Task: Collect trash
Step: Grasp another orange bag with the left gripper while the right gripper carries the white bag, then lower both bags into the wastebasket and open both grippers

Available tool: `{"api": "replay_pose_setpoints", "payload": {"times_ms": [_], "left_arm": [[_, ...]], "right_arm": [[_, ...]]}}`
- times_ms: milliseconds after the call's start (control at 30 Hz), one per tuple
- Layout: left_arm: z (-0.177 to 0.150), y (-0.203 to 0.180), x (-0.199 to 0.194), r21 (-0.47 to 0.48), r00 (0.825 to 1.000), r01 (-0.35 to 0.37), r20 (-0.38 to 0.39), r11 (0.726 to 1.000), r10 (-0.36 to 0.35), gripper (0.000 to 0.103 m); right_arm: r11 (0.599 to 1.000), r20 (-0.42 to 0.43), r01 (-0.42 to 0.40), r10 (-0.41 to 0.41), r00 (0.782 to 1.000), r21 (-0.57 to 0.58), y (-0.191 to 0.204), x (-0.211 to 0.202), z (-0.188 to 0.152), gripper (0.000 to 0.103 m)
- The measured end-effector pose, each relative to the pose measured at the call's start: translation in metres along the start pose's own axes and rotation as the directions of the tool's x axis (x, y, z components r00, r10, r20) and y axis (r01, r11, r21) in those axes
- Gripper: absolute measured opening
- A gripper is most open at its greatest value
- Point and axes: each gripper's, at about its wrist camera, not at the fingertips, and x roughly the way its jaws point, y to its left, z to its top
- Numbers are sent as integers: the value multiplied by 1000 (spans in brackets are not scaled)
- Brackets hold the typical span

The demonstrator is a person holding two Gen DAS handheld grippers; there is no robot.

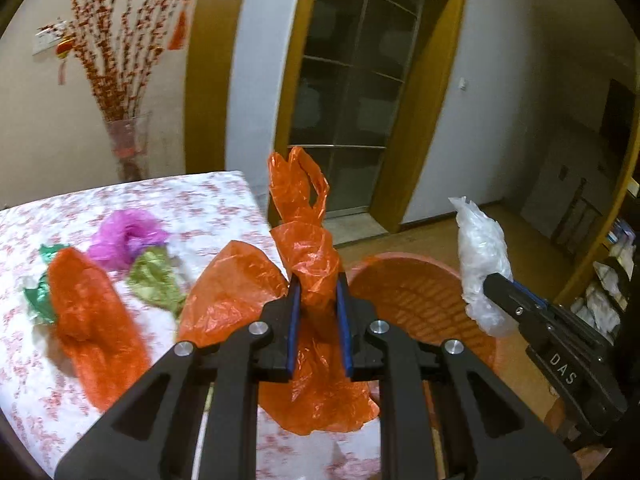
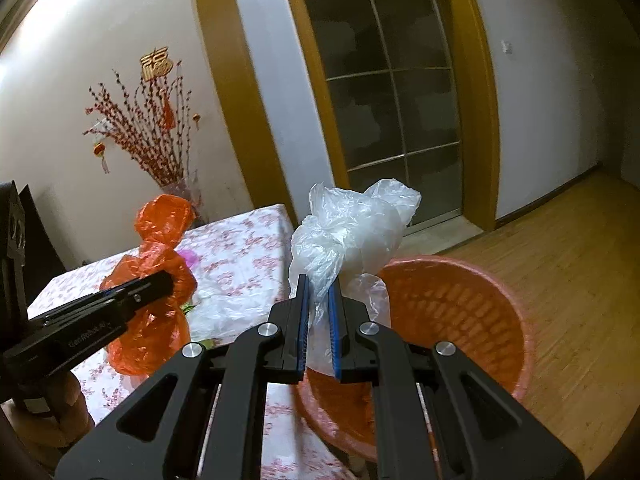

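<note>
Two orange bags: one pinched in left gripper (image 1: pixel 318 286) fingers, one (image 1: pixel 90 312) lying left on desk (image 1: pixel 224 200). One white bag (image 2: pixel 352 236) clamped in right gripper (image 2: pixel 319 290), raised over one orange basket (image 2: pixel 516 320) right of desk. Purple wrapper (image 1: pixel 124 236), green scraps far left.

My left gripper (image 1: pixel 318 286) is matte black, with blue pads on the inner faces of its two fingers and four round silver screws on the linkage arms. My right gripper (image 2: pixel 320 286) has the same build. On its side are white letters "DAS"; the left one carries small grey lettering.
</note>
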Motion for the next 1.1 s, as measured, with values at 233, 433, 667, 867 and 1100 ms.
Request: {"api": "replay_pose_setpoints", "payload": {"times_ms": [233,433,667,867,1100], "left_arm": [[-2,-28,10,32,998,54,-13,998,-53,17],[-2,-41,24,40,995,97,-37,995,-95,17],[-5,-56,40,44,990,129,-68,991,-126,17],[-6,-64,51,41,986,145,-84,989,-141,17],[-3,-63,67,24,980,172,-103,985,-168,18]], "right_arm": [[999,20,40,-40,999,19,-15,-8,0,9],[997,19,67,-68,998,46,-30,-9,0,9],[994,6,83,-84,996,67,-42,-6,-2,9],[993,3,86,-86,996,77,-47,-2,-2,9],[992,-7,80,-80,997,94,-55,4,-1,9]]}}
